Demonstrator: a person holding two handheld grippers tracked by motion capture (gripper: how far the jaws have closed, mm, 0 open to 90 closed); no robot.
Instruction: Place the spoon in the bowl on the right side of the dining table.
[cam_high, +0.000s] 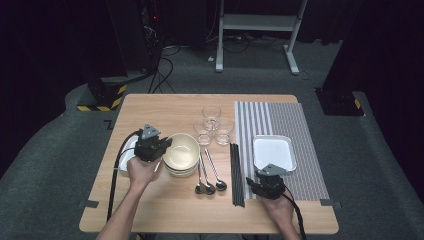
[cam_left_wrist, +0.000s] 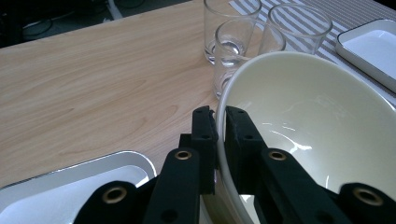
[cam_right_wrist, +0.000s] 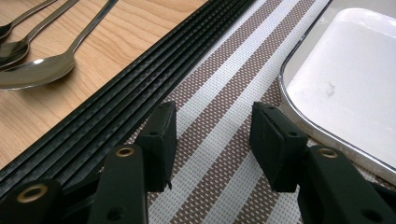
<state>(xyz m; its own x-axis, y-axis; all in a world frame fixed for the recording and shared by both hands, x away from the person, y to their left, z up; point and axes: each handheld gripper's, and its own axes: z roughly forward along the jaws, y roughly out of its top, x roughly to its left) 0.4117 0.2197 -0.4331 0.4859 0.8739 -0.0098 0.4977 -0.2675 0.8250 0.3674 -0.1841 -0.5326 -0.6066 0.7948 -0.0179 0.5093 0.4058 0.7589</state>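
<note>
**Had the bowl by its rim, other hand parked on the placemat**

So here's where I was at. My left gripper (cam_left_wrist: 220, 122) was pinched down on the near rim of the cream bowl (cam_left_wrist: 317, 121), one jaw outside the wall and one inside, pads tight on it. In the high view that bowl (cam_high: 181, 150) sat on a stack of bowls about mid-table, a bit left of centre, with my left gripper (cam_high: 163, 145) coming at it from the left side. Just beside it on the left was a white tray (cam_left_wrist: 70, 189), partly under my hand.

Behind the bowl stood three clear glasses (cam_high: 212, 125) bunched together. To its right lay three spoons (cam_high: 209, 175) with their bowls toward me, then a row of black chopsticks (cam_high: 236, 172) along the edge of the striped placemat (cam_high: 285, 117).

My right gripper (cam_right_wrist: 212, 140) was holding nothing. Its jaws stood roughly halfway apart over the brown and white stripes, chopsticks (cam_right_wrist: 140, 88) just off to one side and the second white tray (cam_right_wrist: 355, 79) on the other. From above, that gripper (cam_high: 263, 184) sat at the near end of the placemat, right in front of the tray (cam_high: 273, 152).
</note>
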